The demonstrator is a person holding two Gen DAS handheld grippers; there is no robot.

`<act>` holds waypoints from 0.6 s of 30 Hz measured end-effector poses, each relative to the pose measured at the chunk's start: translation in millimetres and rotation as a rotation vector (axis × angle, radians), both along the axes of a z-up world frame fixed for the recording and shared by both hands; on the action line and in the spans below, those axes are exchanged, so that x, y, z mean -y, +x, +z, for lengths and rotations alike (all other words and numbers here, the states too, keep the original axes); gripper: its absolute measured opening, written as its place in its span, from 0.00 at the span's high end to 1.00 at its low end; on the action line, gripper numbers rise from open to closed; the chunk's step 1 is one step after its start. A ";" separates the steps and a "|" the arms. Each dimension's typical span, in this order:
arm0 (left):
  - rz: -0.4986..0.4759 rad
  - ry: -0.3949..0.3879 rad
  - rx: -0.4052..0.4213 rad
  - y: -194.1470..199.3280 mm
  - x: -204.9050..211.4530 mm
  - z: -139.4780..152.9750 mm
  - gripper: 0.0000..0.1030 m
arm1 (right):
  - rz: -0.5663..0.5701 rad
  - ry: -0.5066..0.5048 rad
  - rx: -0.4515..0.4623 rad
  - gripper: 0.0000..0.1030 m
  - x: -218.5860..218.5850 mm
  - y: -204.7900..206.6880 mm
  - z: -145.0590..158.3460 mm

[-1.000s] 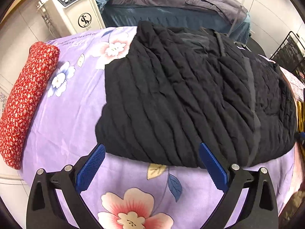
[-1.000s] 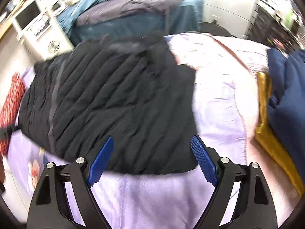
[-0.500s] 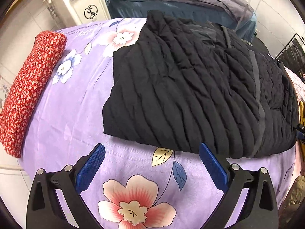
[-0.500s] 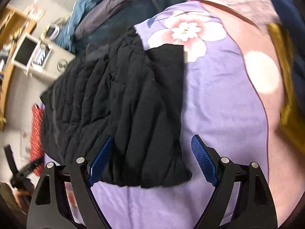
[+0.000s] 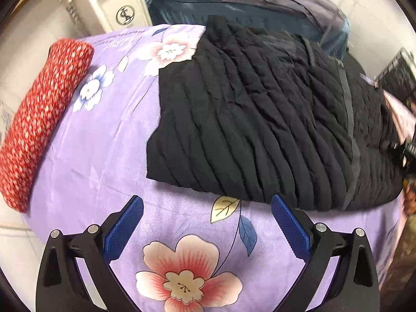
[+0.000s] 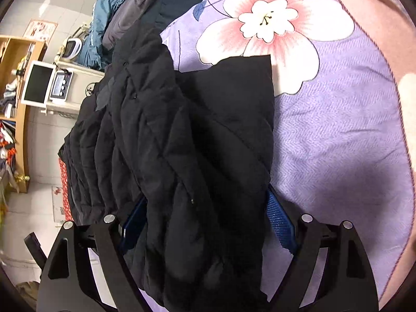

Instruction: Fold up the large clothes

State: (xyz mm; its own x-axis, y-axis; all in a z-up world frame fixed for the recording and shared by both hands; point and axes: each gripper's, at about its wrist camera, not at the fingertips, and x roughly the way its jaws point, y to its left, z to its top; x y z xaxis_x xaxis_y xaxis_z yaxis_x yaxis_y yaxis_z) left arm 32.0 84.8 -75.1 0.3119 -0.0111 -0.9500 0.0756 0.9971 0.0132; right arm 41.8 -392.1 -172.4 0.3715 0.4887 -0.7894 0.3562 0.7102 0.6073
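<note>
On my left, the left hand-held gripper [image 5: 206, 223] has backed off the jacket [image 5: 260, 119] and now hangs over bare sheet [image 5: 104, 143], fingers apart and empty, the red roll [image 5: 44, 119] off to its side. The jacket lies on the bed. The right hand-held gripper [image 6: 208, 221] has swung in around the jacket's edge, fingers wide apart on either side, not yet clamped; I judge a fold-over grab comes next.
</note>
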 end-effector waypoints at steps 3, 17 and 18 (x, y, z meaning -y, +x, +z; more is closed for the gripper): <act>0.053 -0.091 0.006 12.5 -17.0 5.3 0.06 | -0.009 -0.016 0.010 0.20 -3.1 -1.6 -0.9; 0.040 -0.139 -0.038 99.1 -31.1 -34.2 0.06 | -0.011 -0.071 -0.055 0.20 -17.5 6.7 1.2; 0.049 -0.144 -0.052 104.8 -33.7 -41.5 0.06 | -0.013 -0.072 -0.061 0.20 -18.9 7.2 1.1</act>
